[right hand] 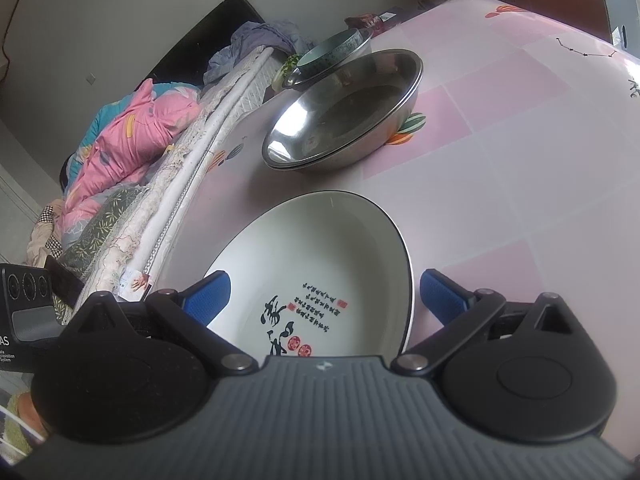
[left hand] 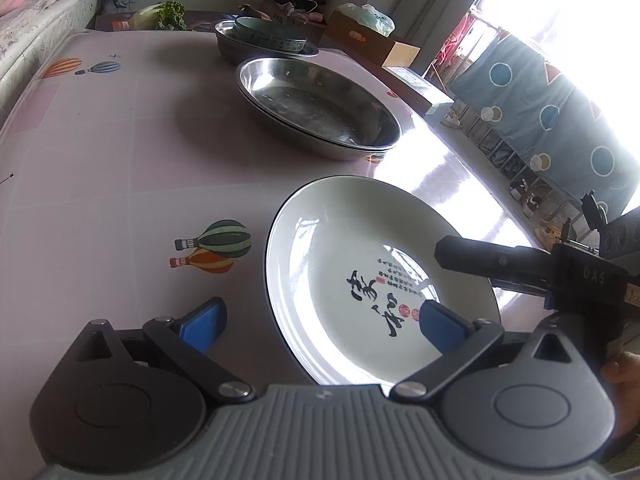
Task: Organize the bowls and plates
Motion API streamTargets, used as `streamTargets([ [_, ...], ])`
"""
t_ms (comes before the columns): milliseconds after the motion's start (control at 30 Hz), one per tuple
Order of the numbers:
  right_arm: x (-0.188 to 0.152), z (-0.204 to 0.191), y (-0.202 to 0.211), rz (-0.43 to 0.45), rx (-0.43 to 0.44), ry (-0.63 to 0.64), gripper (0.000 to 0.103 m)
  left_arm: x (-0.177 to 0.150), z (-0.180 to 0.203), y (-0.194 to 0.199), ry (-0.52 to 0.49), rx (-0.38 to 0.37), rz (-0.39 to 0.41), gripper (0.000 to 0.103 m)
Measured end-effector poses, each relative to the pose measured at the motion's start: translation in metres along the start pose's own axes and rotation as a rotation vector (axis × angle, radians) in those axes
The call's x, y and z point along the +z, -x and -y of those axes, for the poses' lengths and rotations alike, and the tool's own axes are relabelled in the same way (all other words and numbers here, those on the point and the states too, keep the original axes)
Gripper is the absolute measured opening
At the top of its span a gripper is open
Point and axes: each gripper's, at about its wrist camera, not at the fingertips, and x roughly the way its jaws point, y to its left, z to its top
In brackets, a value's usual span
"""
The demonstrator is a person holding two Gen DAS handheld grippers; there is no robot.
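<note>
A white ceramic plate with black calligraphy and a dark rim lies on the pink tablecloth; it also shows in the right wrist view. My left gripper is open, its jaws straddling the plate's near left rim. My right gripper is open, its jaws straddling the plate's right rim; it reaches in from the right in the left wrist view. Beyond stand two stacked steel plates. Farther back a teal bowl sits in another steel plate.
The table carries a pink cloth with balloon prints. A bed with pink bedding runs along one side. Cardboard boxes and greens lie behind the table. A patterned blue curtain hangs on the window side.
</note>
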Motion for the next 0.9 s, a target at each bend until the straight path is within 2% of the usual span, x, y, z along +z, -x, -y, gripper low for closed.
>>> streamTargets([
  [367,0.003,0.005,0.0,0.002,0.012,-0.068,0.102,0.001,-0.015,0.005,0.09,-0.064,0.007,0.103],
  [900,0.003,0.005,0.002,-0.006,0.02,-0.066,0.102,0.0,-0.01,0.002,0.04,-0.043,-0.003,0.103],
])
